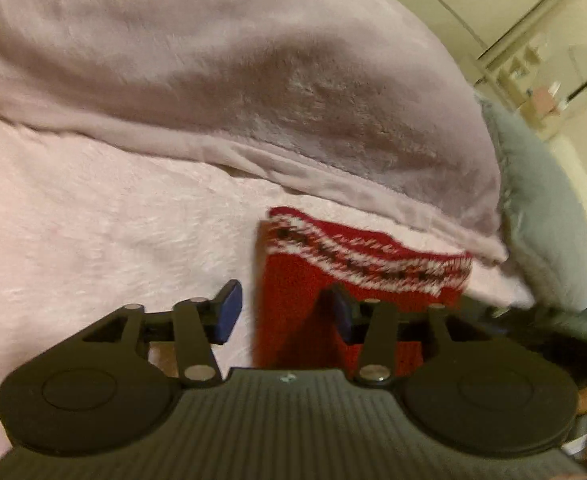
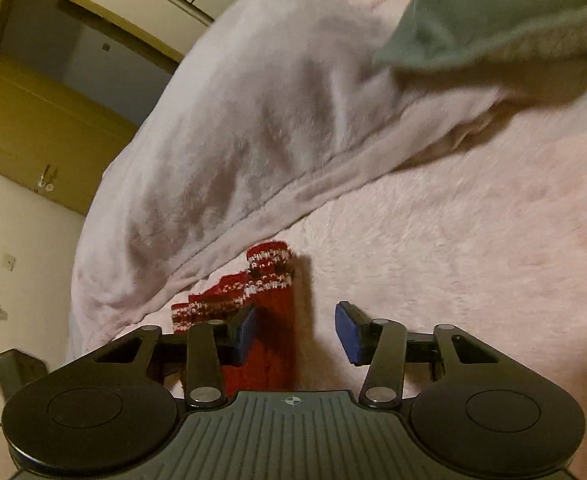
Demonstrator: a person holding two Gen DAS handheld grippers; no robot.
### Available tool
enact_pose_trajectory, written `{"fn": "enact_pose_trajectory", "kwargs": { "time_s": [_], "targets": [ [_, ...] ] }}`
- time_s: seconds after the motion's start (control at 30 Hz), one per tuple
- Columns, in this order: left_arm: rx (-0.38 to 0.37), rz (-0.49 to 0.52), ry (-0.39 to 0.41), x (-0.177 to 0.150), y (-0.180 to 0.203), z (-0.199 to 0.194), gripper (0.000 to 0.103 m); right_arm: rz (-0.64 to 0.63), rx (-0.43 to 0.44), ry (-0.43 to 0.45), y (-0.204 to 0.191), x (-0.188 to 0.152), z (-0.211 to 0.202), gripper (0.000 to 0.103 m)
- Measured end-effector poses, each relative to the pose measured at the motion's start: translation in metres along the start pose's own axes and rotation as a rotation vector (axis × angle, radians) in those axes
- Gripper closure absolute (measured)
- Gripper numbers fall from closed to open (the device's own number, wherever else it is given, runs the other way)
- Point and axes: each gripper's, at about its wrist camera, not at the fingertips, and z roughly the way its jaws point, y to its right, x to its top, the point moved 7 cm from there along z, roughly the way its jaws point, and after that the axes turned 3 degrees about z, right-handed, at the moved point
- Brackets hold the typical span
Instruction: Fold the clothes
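A red knit garment (image 1: 305,280) with a white and dark patterned band lies on the pale pink fleece bed cover (image 1: 93,220). In the left wrist view my left gripper (image 1: 285,312) is open, its blue pads (image 1: 227,312) straddling the garment's left edge just above it. In the right wrist view the same garment (image 2: 271,320) lies ahead and left, folded into a narrow strip. My right gripper (image 2: 299,334) is open, with its left pad (image 2: 245,336) over the red knit and its right pad over the bed cover. Neither gripper holds anything.
A bulky mauve-pink blanket (image 1: 253,80) is heaped just behind the garment, also in the right wrist view (image 2: 253,120). A grey-green cushion (image 1: 545,208) lies at the right. A wooden door (image 2: 33,112) and walls lie beyond the bed.
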Motion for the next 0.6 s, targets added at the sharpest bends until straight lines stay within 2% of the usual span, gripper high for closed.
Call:
{"fn": "enact_pose_trajectory", "kwargs": {
  "time_s": [0.03,0.1,0.17,0.23,0.33,0.43,0.53,0.57,0.6],
  "targets": [
    [-0.013,0.022,0.006,0.002,0.002,0.001,0.097,-0.010,0.001,0.011,0.000,0.000,0.000,0.099],
    [-0.035,0.068,0.032,0.006,0.006,0.001,0.098,-0.042,0.015,0.061,-0.004,0.004,-0.008,0.100],
    [-0.039,0.123,0.122,0.018,0.008,-0.010,0.098,-0.079,0.040,0.134,-0.010,0.015,-0.020,0.101],
    [-0.033,0.132,0.187,0.031,0.005,-0.015,0.098,-0.115,0.029,0.192,-0.015,0.028,-0.029,0.101],
    [0.009,0.185,0.193,0.039,0.007,-0.005,0.098,-0.176,-0.028,0.200,-0.020,0.037,-0.020,0.101],
    [0.109,0.273,0.098,0.027,0.007,0.027,0.095,-0.210,-0.136,0.143,-0.011,0.035,0.001,0.101],
    [0.149,0.312,0.097,0.025,0.013,0.031,0.092,-0.201,-0.183,0.100,-0.006,0.034,0.005,0.101],
    [0.158,0.318,0.101,0.026,0.015,0.029,0.088,-0.199,-0.199,0.086,-0.004,0.034,0.007,0.093],
    [0.165,0.320,0.110,0.028,0.018,0.024,0.087,-0.196,-0.215,0.071,-0.002,0.034,0.008,0.070]
  ]
}}
